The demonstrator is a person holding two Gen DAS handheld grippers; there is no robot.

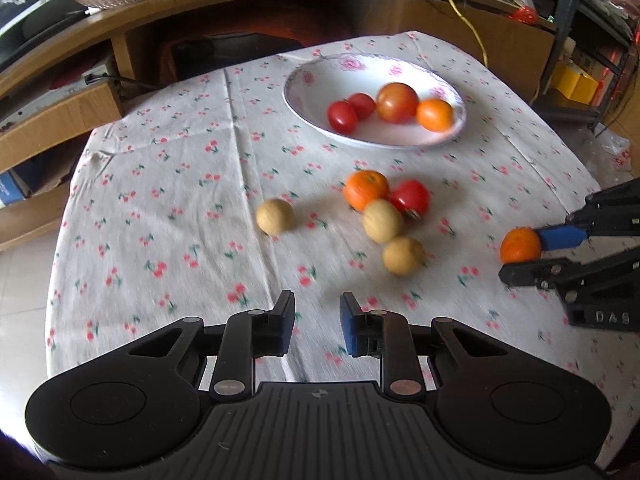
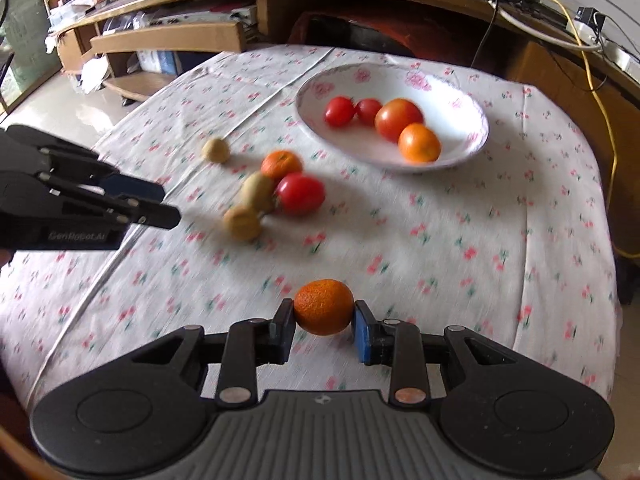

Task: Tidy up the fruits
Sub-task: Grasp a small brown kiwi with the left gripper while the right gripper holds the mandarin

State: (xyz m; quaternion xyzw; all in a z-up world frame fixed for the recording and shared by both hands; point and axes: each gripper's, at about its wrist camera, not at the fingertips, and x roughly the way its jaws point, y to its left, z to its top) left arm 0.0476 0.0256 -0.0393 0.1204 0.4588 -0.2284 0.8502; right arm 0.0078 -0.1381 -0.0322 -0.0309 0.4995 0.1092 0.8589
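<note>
Between the right gripper (image 2: 323,318) fingers sits a small orange (image 2: 324,306), clamped across its middle; firm, light, slightly slippery. Left gripper (image 1: 317,322) fingers gape empty; the plate (image 2: 476,136) lies ahead.

Your white plate (image 2: 476,136) has a pink flower pattern on its rim and holds 3 red tomatoes (image 2: 339,111) and 1 orange mandarin (image 2: 419,143). Near the plate, on the white tablecloth (image 2: 440,240) printed with red cherries, you see 3 tan fruits (image 2: 242,223). Your right gripper (image 2: 324,322) is black with blue fingers (image 2: 362,330).
</note>
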